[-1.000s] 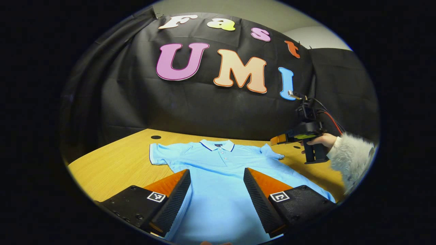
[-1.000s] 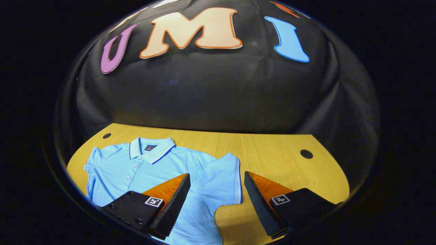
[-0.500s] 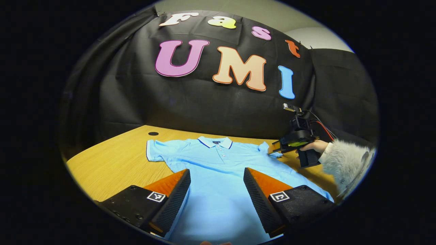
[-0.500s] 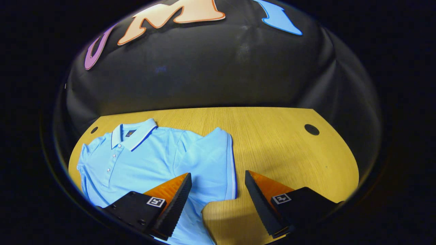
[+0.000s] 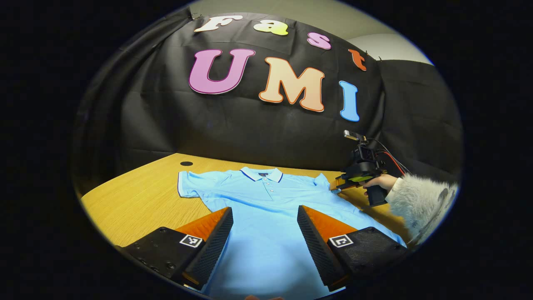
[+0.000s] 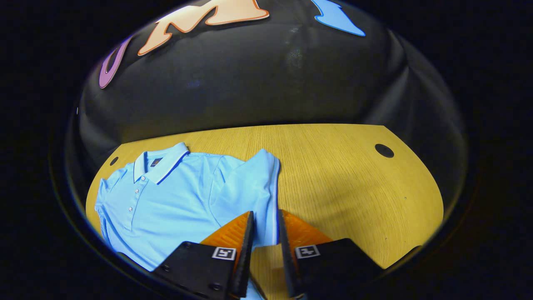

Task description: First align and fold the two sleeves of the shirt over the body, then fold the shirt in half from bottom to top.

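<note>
Light blue short-sleeved polo shirt (image 5: 266,208) is lying flat, face up, on the yellow wood-grain table (image 5: 137,200), collar toward the black cloth wall. Left gripper (image 5: 264,241) is hovering over the shirt's lower body, jaws wide apart, holding nothing. Right gripper (image 6: 265,254) is sitting at the cuff edge of the shirt's sleeve (image 6: 254,187), jaws nearly together around the hem; can't tell if both are pressing on it. Hand (image 5: 381,182) in a fluffy white sleeve (image 5: 416,202) is holding it

Our left gripper view looks from low over the hem toward the collar. Our right gripper view peers down close at one sleeve. Both share the light blue polo shirt (image 5: 266,208) (image 6: 175,200) on the yellow wooden table (image 5: 137,200) (image 6: 345,175).
</note>
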A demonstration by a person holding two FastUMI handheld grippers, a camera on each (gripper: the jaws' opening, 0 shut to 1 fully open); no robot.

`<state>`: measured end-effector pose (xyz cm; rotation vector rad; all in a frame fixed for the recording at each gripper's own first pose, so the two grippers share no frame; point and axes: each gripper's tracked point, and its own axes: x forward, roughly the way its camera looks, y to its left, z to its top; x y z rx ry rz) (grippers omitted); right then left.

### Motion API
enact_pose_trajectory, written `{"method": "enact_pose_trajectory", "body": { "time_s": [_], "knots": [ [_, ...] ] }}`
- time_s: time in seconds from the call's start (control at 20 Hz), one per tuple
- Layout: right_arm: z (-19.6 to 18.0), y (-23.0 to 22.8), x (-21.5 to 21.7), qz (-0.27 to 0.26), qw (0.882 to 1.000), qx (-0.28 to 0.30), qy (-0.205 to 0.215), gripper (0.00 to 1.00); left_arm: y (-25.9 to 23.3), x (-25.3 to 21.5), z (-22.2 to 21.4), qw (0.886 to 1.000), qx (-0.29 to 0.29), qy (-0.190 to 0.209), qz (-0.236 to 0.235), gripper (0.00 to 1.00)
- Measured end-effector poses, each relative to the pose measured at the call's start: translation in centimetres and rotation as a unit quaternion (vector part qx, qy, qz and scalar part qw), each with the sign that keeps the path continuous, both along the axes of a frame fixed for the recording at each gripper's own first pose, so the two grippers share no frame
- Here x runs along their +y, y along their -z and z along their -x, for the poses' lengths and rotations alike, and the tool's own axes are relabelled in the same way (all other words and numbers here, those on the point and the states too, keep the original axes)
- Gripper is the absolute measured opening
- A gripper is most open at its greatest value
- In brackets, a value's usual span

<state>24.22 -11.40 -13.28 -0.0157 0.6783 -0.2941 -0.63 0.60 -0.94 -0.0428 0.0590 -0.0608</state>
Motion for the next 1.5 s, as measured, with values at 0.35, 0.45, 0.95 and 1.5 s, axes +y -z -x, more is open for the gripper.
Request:
{"method": "enact_pose_trajectory", "body": {
  "time_s": [0.35, 0.45, 0.95, 1.5],
  "knots": [
    [-0.4, -2.0, 0.6, 0.028, 0.999, -0.028, -0.009, 0.02, 0.0, 0.0, 0.1, 1.000, 0.001, 0.003, 0.001, 0.94],
    [-0.8, -3.3, 1.4, 0.036, 0.998, -0.046, -0.019, 0.03, -0.2, 0.0, 0.2, 1.000, -0.002, 0.003, 0.000, 0.94],
    [-1.0, -5.1, 12.3, -0.031, 0.986, -0.092, -0.138, 0.02, -0.4, 0.0, 0.4, 1.000, -0.006, 0.007, -0.002, 0.94],
    [3.7, -0.8, 22.3, -0.012, 0.953, -0.026, -0.300, 0.59, -0.4, -0.1, 0.2, 1.000, -0.003, 0.012, 0.000, 0.94]
  ]
}}
